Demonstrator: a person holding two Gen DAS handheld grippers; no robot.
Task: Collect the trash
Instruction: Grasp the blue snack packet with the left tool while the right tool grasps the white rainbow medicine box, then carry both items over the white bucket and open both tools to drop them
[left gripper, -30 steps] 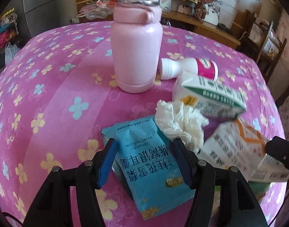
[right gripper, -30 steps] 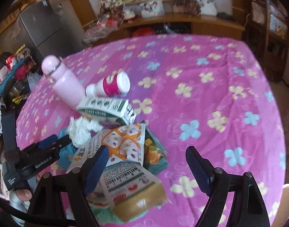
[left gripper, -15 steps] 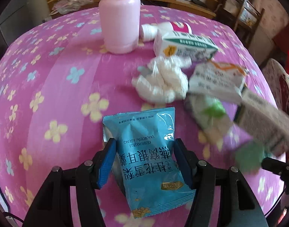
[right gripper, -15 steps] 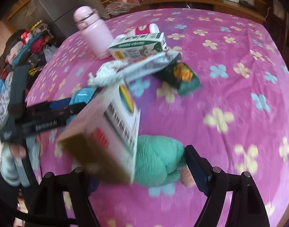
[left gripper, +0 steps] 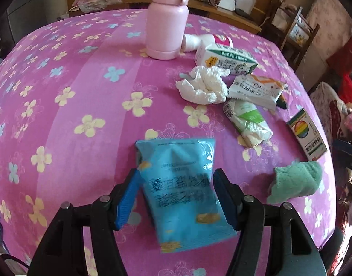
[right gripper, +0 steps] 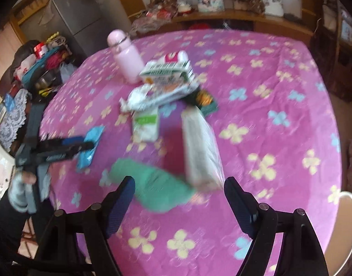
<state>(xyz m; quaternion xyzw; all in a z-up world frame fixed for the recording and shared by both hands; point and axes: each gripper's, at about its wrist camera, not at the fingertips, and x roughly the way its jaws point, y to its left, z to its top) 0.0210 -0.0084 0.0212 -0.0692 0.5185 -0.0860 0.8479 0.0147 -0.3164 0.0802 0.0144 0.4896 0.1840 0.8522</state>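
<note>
My left gripper is shut on a blue snack packet and holds it just above the pink flowered tablecloth. Trash lies ahead of it: a crumpled white tissue, a green-white milk carton, a white-orange wrapper, a green-white wrapper, a rainbow-printed box and a green knitted piece. My right gripper is open and empty, just behind the green knitted piece and the box. The left gripper with the blue packet also shows in the right wrist view.
A pink bottle stands at the back with a white-pink yoghurt bottle lying beside it. A dark green snack bag lies by the wrappers. The table's right edge is close; chairs and a sideboard stand beyond.
My right gripper let go of the box and the green knitted piece, which now lie on the cloth, and pulled back. My left gripper drew back with the blue packet.
</note>
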